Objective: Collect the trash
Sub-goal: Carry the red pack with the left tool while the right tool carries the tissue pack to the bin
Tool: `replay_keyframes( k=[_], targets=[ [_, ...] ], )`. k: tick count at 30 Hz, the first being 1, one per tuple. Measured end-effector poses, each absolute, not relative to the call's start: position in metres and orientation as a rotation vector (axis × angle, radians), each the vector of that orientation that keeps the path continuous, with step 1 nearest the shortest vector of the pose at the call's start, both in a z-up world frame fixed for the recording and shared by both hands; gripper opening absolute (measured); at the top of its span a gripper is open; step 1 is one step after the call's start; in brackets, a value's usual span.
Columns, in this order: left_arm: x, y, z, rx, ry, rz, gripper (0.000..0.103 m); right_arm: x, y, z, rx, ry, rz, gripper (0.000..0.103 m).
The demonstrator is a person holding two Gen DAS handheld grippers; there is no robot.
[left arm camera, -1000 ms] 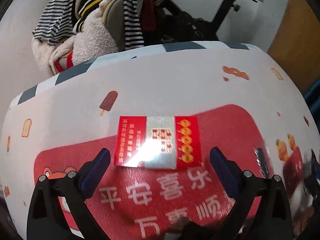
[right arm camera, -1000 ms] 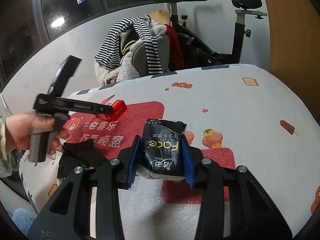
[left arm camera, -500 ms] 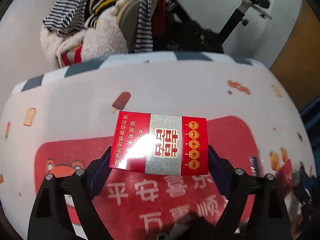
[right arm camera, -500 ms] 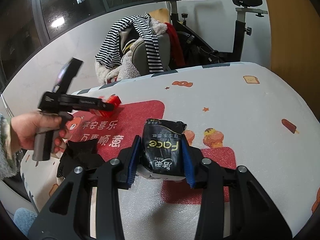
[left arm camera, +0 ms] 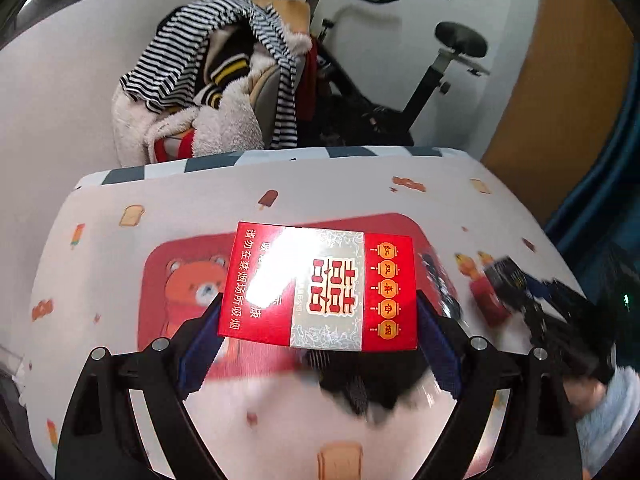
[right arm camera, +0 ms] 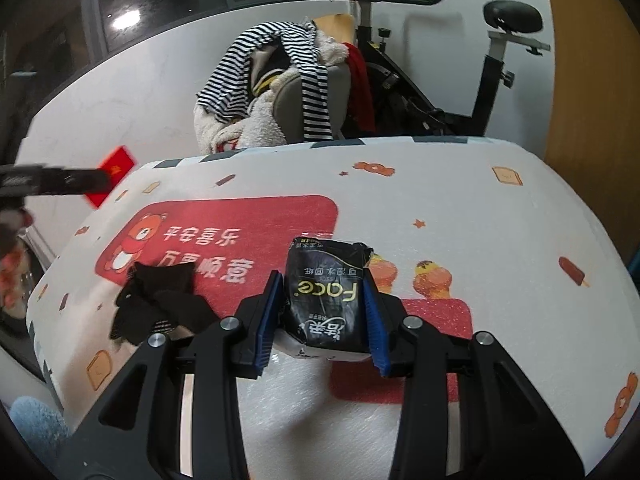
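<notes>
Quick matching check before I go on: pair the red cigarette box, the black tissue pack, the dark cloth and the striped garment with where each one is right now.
Things:
1. red cigarette box
2. black tissue pack
3. dark cloth
4. striped garment

Places:
A. lying loose on the tablecloth
B. draped over a chair behind the table
C. clamped in the left gripper, lifted off the table
D. clamped in the right gripper

Pairs: 1-C, 2-D, 3-A, 4-B
</notes>
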State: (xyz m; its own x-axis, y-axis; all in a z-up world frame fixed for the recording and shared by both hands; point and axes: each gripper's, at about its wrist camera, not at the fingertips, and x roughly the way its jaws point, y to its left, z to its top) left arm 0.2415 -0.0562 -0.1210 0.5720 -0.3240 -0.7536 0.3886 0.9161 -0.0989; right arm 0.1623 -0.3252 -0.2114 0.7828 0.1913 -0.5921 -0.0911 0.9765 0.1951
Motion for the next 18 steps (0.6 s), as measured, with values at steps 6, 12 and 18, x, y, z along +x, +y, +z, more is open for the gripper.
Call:
replay_keyframes(
  k=[6,12,18],
  targets=[
    [0.172,-0.028,-0.114,0.051,0.828,-0.425,0.086,0.122,-0.302,-0.181,0.167,0.597,0.238,0.041],
    [0.106,-0.013,-0.116,0.054,0.784,-0.442,0.086,0.078,-0.283,-0.157,0.181,0.559,0.306,0.041],
    [0.044,-0.007,-0.128,0.066,0.774,-0.468,0.086,0.041,-0.266,-0.144,0.183,0.533,0.335,0.041]
  ],
)
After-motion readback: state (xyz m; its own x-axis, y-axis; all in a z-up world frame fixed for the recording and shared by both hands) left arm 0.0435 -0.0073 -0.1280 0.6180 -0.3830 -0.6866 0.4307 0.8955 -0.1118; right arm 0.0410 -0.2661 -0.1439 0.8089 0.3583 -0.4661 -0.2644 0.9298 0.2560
